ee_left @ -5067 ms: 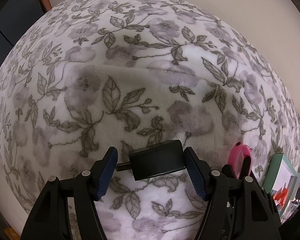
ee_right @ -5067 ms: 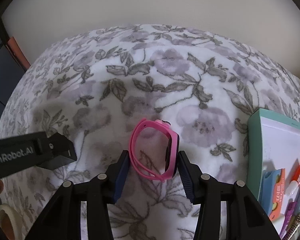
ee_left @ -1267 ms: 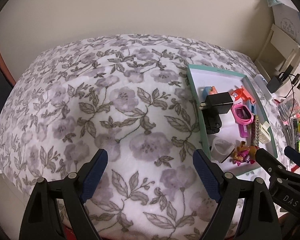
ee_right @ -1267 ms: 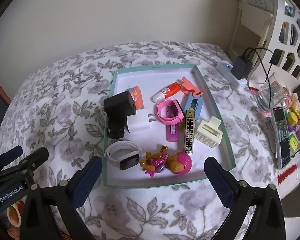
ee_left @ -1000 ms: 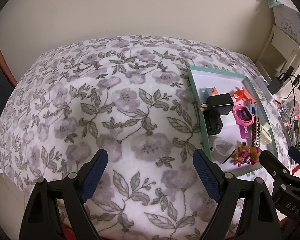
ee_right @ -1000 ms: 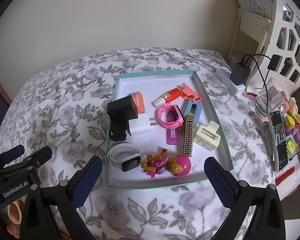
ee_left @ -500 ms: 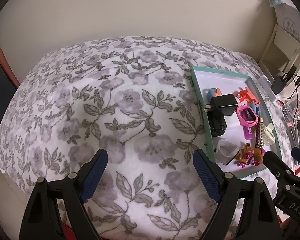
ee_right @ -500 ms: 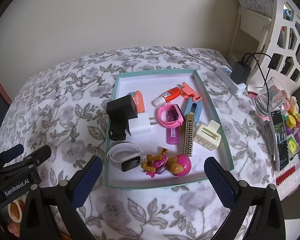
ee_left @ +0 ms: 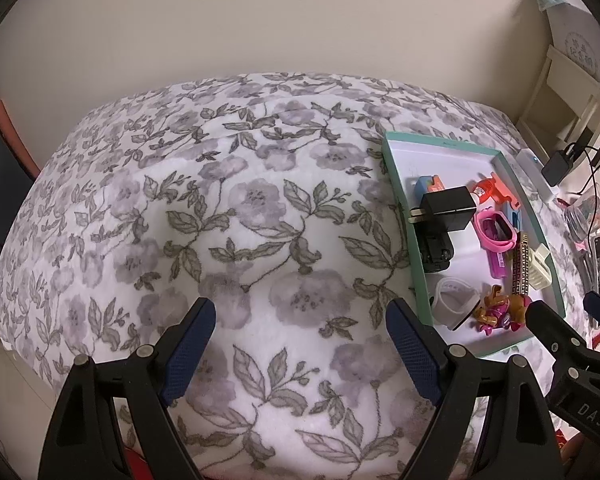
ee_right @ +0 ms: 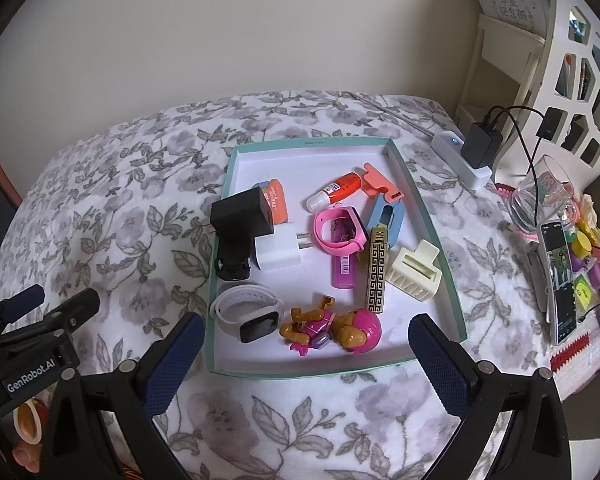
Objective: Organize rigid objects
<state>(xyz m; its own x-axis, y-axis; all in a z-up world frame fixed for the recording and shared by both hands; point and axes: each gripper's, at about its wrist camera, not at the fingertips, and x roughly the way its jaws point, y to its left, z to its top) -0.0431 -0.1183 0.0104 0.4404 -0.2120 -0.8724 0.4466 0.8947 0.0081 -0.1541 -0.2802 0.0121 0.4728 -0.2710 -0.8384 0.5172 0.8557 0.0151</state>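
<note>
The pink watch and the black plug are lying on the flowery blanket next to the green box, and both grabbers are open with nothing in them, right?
Not quite. The pink watch and black plug lie inside the green box, not on the flowery blanket, as the right wrist view shows. Both the left gripper and right gripper are open and empty.

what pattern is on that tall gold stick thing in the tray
A black Greek-key maze pattern on the gold stick, clearest in the right wrist view.
</note>
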